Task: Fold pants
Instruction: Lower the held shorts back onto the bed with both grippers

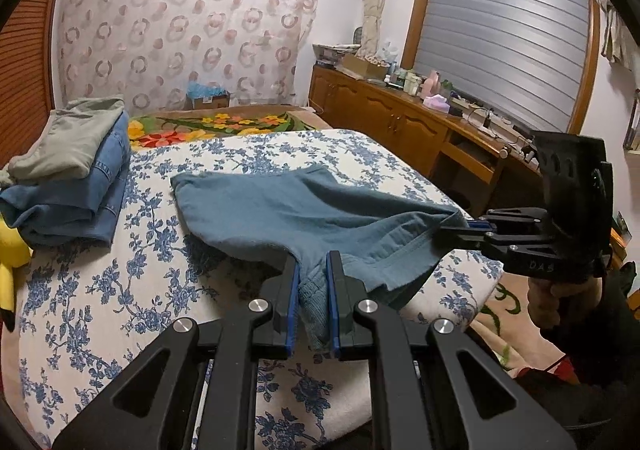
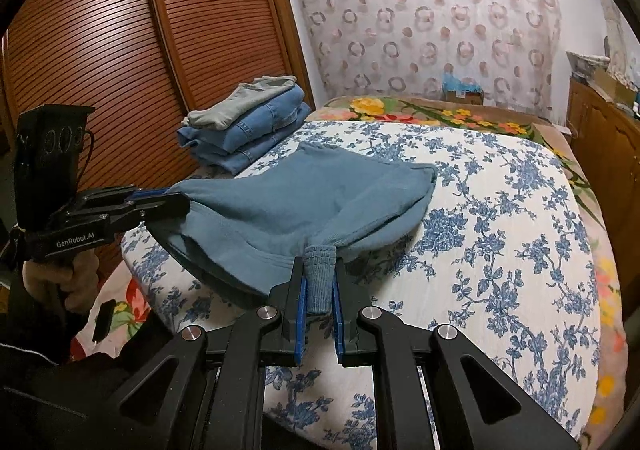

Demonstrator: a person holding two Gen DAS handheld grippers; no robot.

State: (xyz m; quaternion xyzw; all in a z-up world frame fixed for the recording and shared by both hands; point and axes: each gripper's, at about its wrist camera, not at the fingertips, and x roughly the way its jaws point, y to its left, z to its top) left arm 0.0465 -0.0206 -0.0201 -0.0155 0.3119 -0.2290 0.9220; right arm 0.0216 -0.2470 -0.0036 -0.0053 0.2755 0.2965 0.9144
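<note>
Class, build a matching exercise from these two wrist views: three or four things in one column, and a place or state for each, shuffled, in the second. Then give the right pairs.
Things:
1. teal pants
2. grey-green garment
3. folded jeans
4. cardboard box

Places or states:
A. far end of the bed, by the patterned curtain
B. under the grey-green garment
C. top of the pile
D. pinched at two spots by the hand-held grippers

Pairs: 1-D, 2-C, 3-B, 4-A

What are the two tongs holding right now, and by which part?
Both hold the teal-blue cotton pants. The left tongs are shut on a bunched ribbed cuff, and the right tongs are shut on the other ribbed cuff, with the rest lying on the bed.
</note>
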